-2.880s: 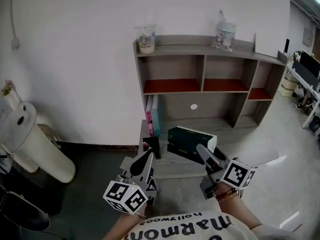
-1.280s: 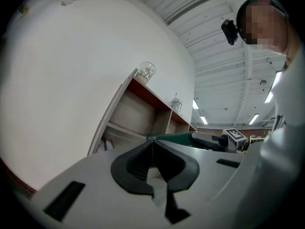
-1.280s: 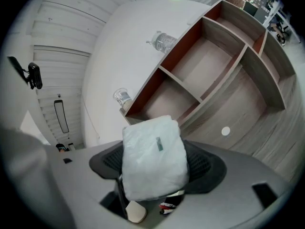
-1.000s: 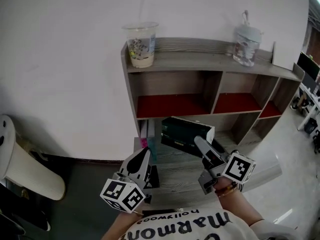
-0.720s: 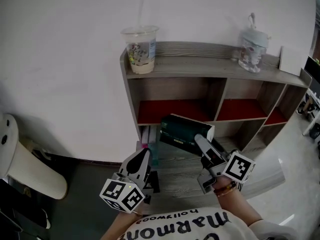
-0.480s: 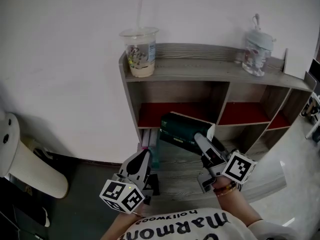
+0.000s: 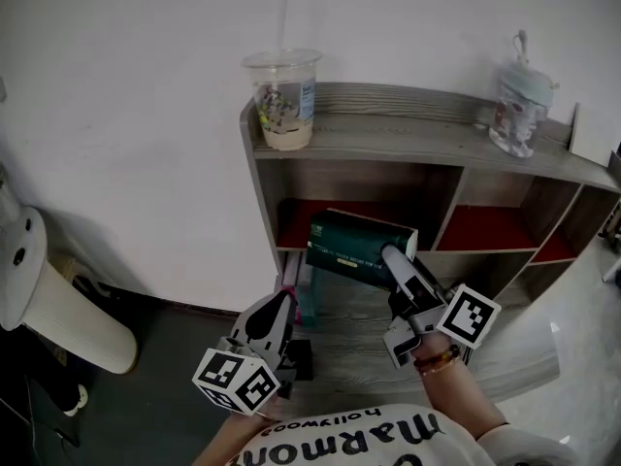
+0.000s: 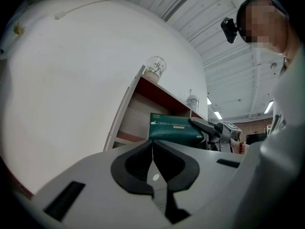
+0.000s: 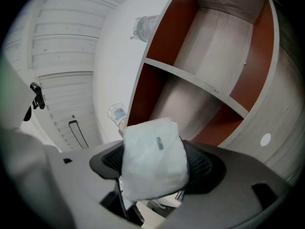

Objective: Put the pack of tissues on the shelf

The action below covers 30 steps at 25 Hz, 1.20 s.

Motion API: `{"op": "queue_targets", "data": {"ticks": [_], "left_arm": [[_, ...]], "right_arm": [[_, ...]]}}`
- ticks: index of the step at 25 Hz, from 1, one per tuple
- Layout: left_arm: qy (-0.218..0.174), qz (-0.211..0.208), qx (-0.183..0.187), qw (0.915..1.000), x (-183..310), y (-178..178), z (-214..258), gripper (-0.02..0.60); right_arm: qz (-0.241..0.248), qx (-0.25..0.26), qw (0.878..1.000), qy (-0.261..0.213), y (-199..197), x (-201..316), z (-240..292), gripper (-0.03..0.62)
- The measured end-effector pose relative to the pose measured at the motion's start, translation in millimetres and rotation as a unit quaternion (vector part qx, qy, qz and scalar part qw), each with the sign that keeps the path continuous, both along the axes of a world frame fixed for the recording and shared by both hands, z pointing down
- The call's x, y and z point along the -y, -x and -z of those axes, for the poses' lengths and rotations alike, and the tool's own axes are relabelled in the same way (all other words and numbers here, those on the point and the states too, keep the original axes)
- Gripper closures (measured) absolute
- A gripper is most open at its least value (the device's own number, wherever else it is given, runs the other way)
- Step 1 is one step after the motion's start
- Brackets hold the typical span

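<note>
With the right gripper [image 7: 392, 258] clamped on the pack of tissues [image 7: 351, 245] projecting ahead of its jaws, level the pack and advance squarely into the shelf [image 7: 388, 132] opening ahead; the left gripper [image 7: 282, 301] hangs closed, empty.

- Likely an office or workroom, though that is not certain.
- Plain white wall [image 7: 126, 115] and grey floor [image 7: 165, 357].
- Panelled ceiling [image 8: 205, 18] with strip lights [image 8: 218, 114].
- Cubby shelf [image 7: 408, 136] carries a cup [image 7: 284, 100] and a bottle [image 7: 516, 105].
</note>
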<state>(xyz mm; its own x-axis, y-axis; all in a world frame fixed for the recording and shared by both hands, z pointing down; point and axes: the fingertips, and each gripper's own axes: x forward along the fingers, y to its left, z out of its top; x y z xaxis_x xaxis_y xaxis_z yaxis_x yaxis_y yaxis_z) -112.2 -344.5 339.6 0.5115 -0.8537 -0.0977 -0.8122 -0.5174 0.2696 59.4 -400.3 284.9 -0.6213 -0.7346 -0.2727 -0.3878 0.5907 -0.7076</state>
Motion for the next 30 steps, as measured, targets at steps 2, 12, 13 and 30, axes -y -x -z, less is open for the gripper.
{"op": "queue_targets", "data": {"ticks": [2, 12, 13, 30], "left_arm": [[0.002, 0.004, 0.002, 1.0000, 0.6, 1.5, -0.2, 0.561], [0.008, 0.019, 0.005, 0.9998, 2.1, 7.5, -2.7, 0.561], [0.007, 0.019, 0.006, 0.9998, 2.3, 7.4, -2.5, 0.561], [0.006, 0.031, 0.007, 0.9995, -4.0, 16.3, -2.2, 0.561]], "right_arm": [[-0.001, 0.005, 1.000, -0.002, -0.4, 4.4, 2.9, 0.240], [0.005, 0.000, 0.999, 0.036, 0.6, 26.0, -1.2, 0.232], [0.004, 0.002, 0.999, 0.046, -0.1, 29.3, -3.1, 0.230], [-0.041, -0.008, 0.994, 0.099, -5.4, 56.2, -12.5, 0.218]]}}
